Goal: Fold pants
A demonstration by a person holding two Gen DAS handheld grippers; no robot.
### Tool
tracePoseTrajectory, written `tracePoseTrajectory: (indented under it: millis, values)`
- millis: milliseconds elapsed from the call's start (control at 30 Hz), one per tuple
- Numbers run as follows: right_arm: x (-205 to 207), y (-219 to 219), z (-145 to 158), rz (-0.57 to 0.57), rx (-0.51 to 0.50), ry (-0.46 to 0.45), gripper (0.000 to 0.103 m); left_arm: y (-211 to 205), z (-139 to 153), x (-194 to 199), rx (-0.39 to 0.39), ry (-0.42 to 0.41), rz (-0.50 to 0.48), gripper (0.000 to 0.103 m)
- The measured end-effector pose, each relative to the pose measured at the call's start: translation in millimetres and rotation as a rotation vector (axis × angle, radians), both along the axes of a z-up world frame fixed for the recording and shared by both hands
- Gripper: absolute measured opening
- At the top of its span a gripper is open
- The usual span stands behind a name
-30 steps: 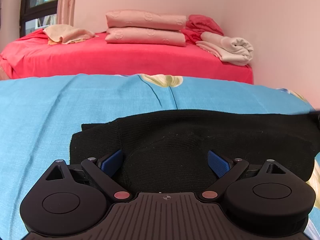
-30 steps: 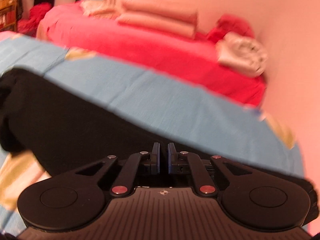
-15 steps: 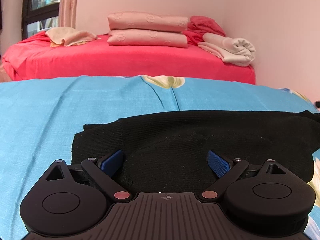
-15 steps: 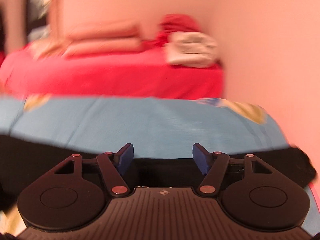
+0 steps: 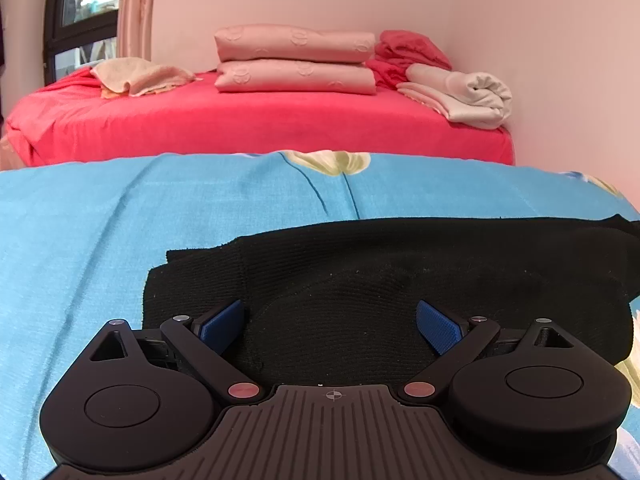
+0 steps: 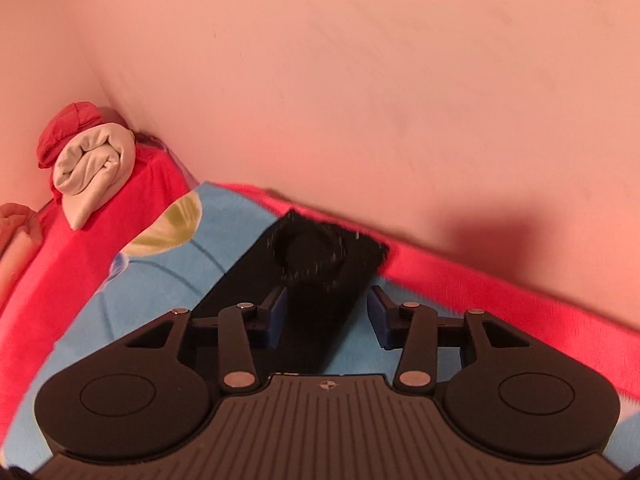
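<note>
The black knit pants lie flat on the blue flowered sheet, stretched from left to right. My left gripper is open, its blue pads either side of the cloth near the pants' left end, holding nothing. In the right wrist view the narrow far end of the pants lies near the wall. My right gripper is open over that strip, with the cloth between its spread fingers and not pinched.
A red bed behind the blue sheet carries two stacked pink pillows, a beige towel and a rolled white blanket. A pink wall runs close along the right side. A window is at far left.
My right gripper has opened, let go of the pants, and swung right toward the wall end of the cloth. The pants now lie flatter. My left gripper stays open in place.
</note>
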State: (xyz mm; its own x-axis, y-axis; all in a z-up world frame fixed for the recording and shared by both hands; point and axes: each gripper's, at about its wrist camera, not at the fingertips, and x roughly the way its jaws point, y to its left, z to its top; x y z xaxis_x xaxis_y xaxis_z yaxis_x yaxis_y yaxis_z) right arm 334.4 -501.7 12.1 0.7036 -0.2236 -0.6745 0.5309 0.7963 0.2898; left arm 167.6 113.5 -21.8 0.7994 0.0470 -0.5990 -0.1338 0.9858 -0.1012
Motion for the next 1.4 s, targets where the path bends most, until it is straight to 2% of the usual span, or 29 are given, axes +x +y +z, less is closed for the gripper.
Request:
tracePoseTrajectory:
  millis: [67,100,133,200,267,333,400,433,533,567,633,767,867,933,1033,1100,1167,1200,1267,1333,1400]
  values:
    - [7,5,1,0.025,-0.055,-0.003,0.042,-1,0,0,0.004,0.001,0.001,0.103]
    - [10,9,2,0.039,-0.076,0.003,0.021,-2,0,0,0.006,0.001,0.001,0.103]
    - [11,12,3,0.060,-0.093,0.011,0.005,-2,0,0,0.008,0.002,0.002,0.103]
    - [18,22,7,0.108,-0.133,0.020,0.004,-3,0,1,0.012,0.003,0.003,0.103]
    - [16,29,16,0.145,-0.200,-0.011,0.004,-3,0,1,0.014,0.003,0.004,0.103]
    - [4,25,38,0.126,-0.238,-0.138,0.004,-3,0,1,0.013,0.003,0.004,0.103]
    - [-8,7,52,0.038,-0.190,-0.250,0.004,-3,0,1,0.014,0.003,0.003,0.103]
    - [-10,-2,53,-0.005,-0.188,-0.266,0.004,-3,0,1,0.014,0.003,0.003,0.103]
    - [1,-14,31,-0.016,-0.154,-0.147,0.004,-4,0,1,0.016,0.003,0.003,0.103]
    - [3,-12,24,-0.007,-0.175,-0.117,0.004,-4,0,1,0.015,0.003,0.004,0.103]
    - [13,-8,10,0.039,-0.191,-0.040,0.007,-4,0,1,0.017,0.004,0.004,0.103]
    - [12,-16,5,-0.051,-0.218,-0.006,0.017,-4,0,1,0.017,0.003,0.004,0.103]
    - [-1,-18,15,-0.099,-0.161,-0.040,0.038,-4,1,2,0.018,0.008,0.003,0.103]
    - [-10,-5,28,-0.073,-0.142,-0.084,0.064,-3,4,3,0.012,0.020,-0.003,0.103]
    - [-33,32,46,0.084,-0.104,-0.154,0.068,-5,17,-1,0.006,0.011,-0.028,0.103]
    - [-48,66,55,0.266,-0.088,-0.179,0.069,-8,31,-3,-0.001,-0.016,-0.069,0.103]
    - [-65,108,59,0.510,-0.064,-0.207,0.075,-14,42,0,-0.005,-0.041,-0.120,0.103]
    - [-75,131,59,0.660,-0.049,-0.215,0.079,-17,47,3,0.006,-0.053,-0.138,0.103]
    - [-95,179,50,0.971,-0.007,-0.207,0.081,-23,50,16,0.014,-0.053,-0.169,0.103]
    - [-114,225,37,1.231,0.035,-0.168,0.081,-24,41,35,-0.026,-0.018,-0.190,0.103]
    - [-129,265,24,1.416,0.065,-0.130,0.078,-19,21,56,-0.092,0.071,-0.172,0.103]
